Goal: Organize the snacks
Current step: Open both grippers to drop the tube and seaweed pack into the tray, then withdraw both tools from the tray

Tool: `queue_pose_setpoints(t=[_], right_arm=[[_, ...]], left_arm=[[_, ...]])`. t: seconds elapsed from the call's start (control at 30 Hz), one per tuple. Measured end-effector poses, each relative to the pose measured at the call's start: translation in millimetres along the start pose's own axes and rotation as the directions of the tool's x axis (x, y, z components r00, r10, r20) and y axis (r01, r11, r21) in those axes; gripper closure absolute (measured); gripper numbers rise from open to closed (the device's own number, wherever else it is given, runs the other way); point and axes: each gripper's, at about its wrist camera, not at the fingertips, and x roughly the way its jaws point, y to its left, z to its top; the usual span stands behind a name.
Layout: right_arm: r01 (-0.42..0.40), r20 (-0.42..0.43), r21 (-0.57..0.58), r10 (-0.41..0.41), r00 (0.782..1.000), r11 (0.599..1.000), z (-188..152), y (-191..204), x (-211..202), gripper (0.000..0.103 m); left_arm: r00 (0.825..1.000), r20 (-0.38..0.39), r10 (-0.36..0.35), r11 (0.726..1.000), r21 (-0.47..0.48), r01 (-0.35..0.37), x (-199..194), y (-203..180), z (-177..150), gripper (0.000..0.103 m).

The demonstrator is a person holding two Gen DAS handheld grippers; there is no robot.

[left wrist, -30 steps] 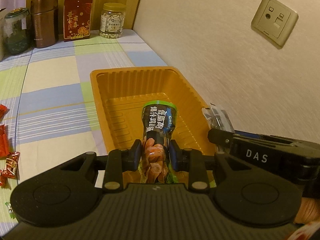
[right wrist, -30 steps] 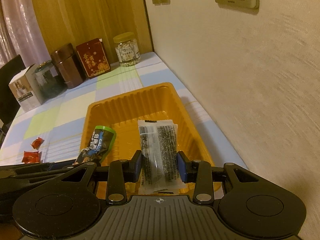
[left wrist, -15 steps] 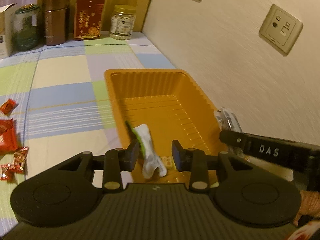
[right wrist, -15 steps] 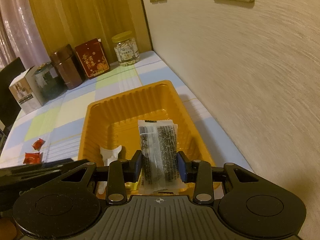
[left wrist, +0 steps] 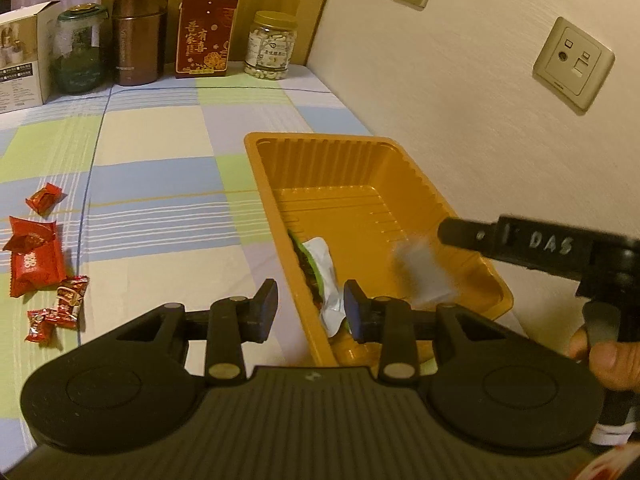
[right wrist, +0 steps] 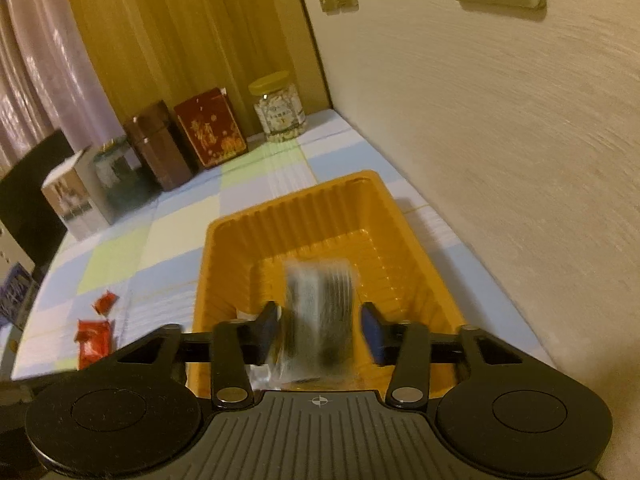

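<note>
Setting: a corner by a cream wall with sockets; a tabletop (left wrist: 160, 184) under a checked cloth in blue, green and cream, with jars, a tin and a red box along the back edge.

Tray: an orange plastic tray (left wrist: 352, 148) lies close along the wall, its long side running away from both cameras.

Right tongs (right wrist: 320, 330): the jaws are opening over the near end of the tray. The clear seaweed-like packet (right wrist: 320, 312) shows blurred between them, no pad pressing on it, so it reads as let go and dropping.

Left tongs (left wrist: 310, 308): released, nothing between the pads. They straddle the tray's left rim.

Green packet (left wrist: 320, 280): already in the tray, lying against the left wall at the near end, its pale back facing up.

Left to sort: red-wrapped sweets (left wrist: 36, 264) lie scattered on the cloth well to the left of the tray, the larger red pack among them.

Step in hand: dropping the clear packet into the tray, by my reading.

Doing it well: hold the right tongs steady above the tray floor until the packet has fallen free, then lift straight out, so a pad does not catch the wrapper and flick it over the rim.

Risk: the packet may land on the green one and pile the near end high; the far half of the tray is bare and would suit the next items.

Next reach: the left tongs are the nearer pair for the red sweets.
</note>
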Motion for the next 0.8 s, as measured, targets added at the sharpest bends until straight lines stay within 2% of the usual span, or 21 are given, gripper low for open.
queue_pose_setpoints(t=[0.3,0.8], right_arm=[[0.017,0.031,0.037,-0.018,0.999,0.999,-6.2,-0.2,-25.1,0.044],[0.031,0.014,0.038,-0.032,0.999,0.999,-47.6,28.6,-85.2,0.044]], left_arm=[[0.999,0.019,0.026,0.999,-0.028,-0.026,-26.2,8.6,-12.2,0.066],[0.998,0.058,0.034,0.999,-0.014,-0.034,-91.8,4.8,-36.2,0.054]])
